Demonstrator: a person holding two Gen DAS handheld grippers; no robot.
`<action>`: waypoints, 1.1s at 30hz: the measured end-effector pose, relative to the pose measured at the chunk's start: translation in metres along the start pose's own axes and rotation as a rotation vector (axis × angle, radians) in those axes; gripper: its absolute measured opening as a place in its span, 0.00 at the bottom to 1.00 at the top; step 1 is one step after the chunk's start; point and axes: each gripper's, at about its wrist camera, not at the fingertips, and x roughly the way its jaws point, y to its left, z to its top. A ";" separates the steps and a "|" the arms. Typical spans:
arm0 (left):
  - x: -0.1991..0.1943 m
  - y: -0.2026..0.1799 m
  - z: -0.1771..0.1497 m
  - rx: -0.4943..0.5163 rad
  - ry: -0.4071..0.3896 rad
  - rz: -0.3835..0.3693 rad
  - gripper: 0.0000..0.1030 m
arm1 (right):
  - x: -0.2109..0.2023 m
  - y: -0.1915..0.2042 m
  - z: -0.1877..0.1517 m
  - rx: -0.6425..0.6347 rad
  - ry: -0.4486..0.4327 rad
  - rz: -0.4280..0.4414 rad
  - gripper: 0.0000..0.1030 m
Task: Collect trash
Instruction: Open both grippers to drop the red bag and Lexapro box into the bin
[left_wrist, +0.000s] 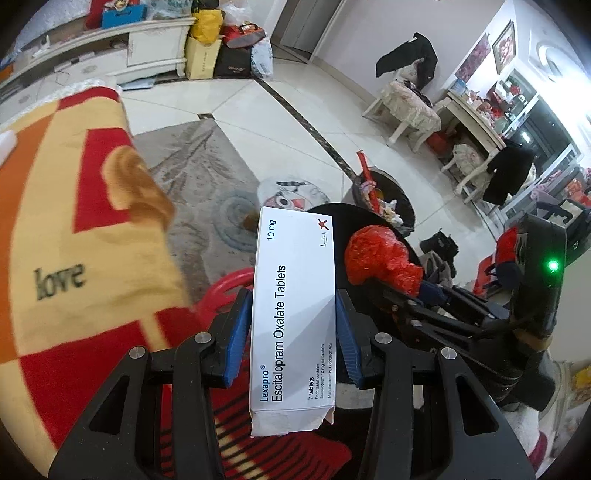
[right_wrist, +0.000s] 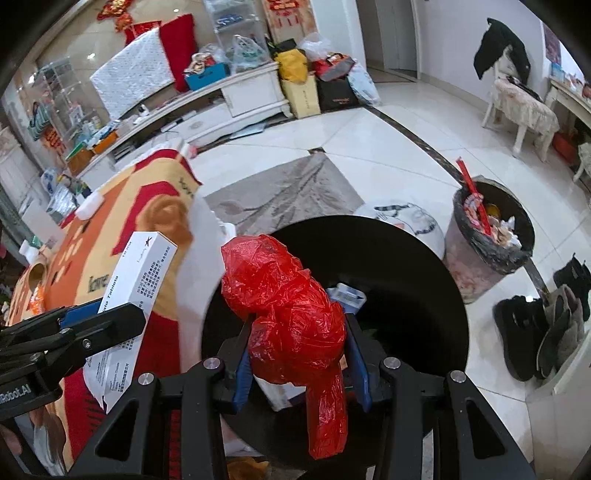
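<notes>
My left gripper (left_wrist: 293, 306) is shut on a white tablet box (left_wrist: 293, 317), with its blue pads pressed on the box's long sides. The same box (right_wrist: 144, 266) and left gripper (right_wrist: 101, 314) show at the left of the right wrist view. My right gripper (right_wrist: 295, 332) is shut on a crumpled red plastic bag (right_wrist: 291, 306), held above a black round bin (right_wrist: 417, 288) with some boxes inside. In the left wrist view the red bag (left_wrist: 380, 258) and right gripper (left_wrist: 424, 291) sit just right of the box.
A second, lined waste bin (right_wrist: 491, 240) full of rubbish stands on the tiled floor (right_wrist: 369, 147) to the right, with dark shoes (right_wrist: 535, 328) beside it. A red and yellow blanket (left_wrist: 66, 221) covers the surface at left. A chair (right_wrist: 524, 107) and a low white cabinet (right_wrist: 229, 96) stand farther back.
</notes>
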 end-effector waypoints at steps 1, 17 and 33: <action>0.003 -0.002 0.001 -0.002 0.004 -0.009 0.41 | 0.002 -0.002 0.000 0.003 0.002 -0.004 0.41; 0.038 -0.006 0.010 -0.075 0.042 -0.184 0.65 | 0.004 -0.046 0.009 0.109 -0.003 -0.090 0.73; -0.005 0.034 -0.002 -0.115 -0.008 -0.041 0.65 | 0.004 -0.007 0.003 0.021 -0.001 -0.085 0.73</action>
